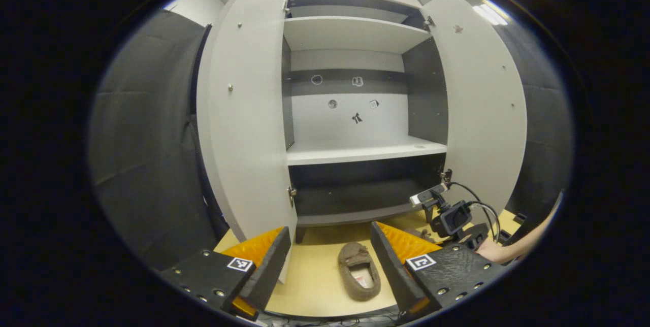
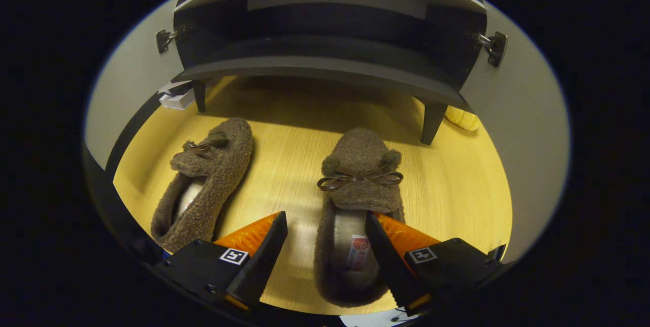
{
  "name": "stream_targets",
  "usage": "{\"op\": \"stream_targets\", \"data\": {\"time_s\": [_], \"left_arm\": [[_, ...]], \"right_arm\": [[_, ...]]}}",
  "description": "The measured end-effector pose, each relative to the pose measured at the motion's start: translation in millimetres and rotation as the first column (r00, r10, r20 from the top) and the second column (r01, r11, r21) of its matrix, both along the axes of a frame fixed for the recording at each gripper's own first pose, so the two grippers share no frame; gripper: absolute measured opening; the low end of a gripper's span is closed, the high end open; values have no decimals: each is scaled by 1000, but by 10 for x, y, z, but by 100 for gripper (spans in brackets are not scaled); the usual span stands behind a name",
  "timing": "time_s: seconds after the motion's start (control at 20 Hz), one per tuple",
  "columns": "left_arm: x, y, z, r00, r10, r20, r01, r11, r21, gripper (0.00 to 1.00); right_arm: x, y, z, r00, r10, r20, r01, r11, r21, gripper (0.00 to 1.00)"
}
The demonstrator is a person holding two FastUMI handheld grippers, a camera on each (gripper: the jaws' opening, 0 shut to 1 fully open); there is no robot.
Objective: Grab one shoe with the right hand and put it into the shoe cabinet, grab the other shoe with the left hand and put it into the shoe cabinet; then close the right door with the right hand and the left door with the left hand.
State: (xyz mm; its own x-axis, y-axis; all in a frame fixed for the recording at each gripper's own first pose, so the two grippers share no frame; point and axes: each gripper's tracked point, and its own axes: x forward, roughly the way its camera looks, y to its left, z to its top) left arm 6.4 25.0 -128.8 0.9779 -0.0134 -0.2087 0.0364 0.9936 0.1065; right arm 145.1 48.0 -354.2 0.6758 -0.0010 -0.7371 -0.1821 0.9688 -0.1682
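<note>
My right gripper [image 2: 325,246] hangs low, jaws apart astride the near slipper [image 2: 355,205]; the other slipper [image 2: 208,185] lies to its left. My left gripper [image 1: 330,261] waits, jaws apart, facing the open shoe cabinet [image 1: 355,149].

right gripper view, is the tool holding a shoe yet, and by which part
Nothing is held yet. The right tool is open, its fingers straddling one side wall of the nearer shoe, one finger inside the opening. The other shoe lies untouched on the floor.

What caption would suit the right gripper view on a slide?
Open right gripper straddles one side of a brown shoe; its mate lies alongside, before the open cabinet.
</note>
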Motion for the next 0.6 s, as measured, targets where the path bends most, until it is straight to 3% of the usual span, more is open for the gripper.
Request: {"op": "stream_targets", "data": {"time_s": [0.05, 0.1, 0.15, 0.25, 0.3, 0.35, 0.4, 0.6], "left_arm": [[4, -1, -3, 1000, 2, 0, -2, 1000, 0, 86], [10, 3, -1, 1000, 4, 0, -4, 1000, 2, 93], [-1, 5, -15, 1000, 7, -2, -7, 1000, 4, 86], [-1, 12, -28, 1000, 11, -5, -11, 1000, 4, 86], [7, 12, -20, 1000, 10, -3, -10, 1000, 2, 86], [0, 16, -17, 1000, 11, 1, -11, 1000, 4, 93], [0, 23, -11, 1000, 13, 3, -13, 1000, 7, 93], [-4, -5, -31, 1000, -2, 2, 2, 1000, 2, 93]], "right_arm": [[51, 14, -22, 1000, 2, 1, -2, 1000, -6, 95], [105, 26, -46, 1000, 5, 2, -5, 1000, -17, 96], [170, 22, -67, 1000, 4, 4, -4, 999, -35, 96], [271, -54, -167, 1000, -29, -3, 29, 996, -90, 93], [283, -128, -84, 998, -57, 23, 60, 991, -122, 85], [340, -175, -123, 996, -84, 32, 88, 988, -130, 68], [330, -166, -107, 994, -101, 31, 104, 987, -121, 51], [369, -179, -133, 996, -89, 9, 89, 983, -161, 38]]}}
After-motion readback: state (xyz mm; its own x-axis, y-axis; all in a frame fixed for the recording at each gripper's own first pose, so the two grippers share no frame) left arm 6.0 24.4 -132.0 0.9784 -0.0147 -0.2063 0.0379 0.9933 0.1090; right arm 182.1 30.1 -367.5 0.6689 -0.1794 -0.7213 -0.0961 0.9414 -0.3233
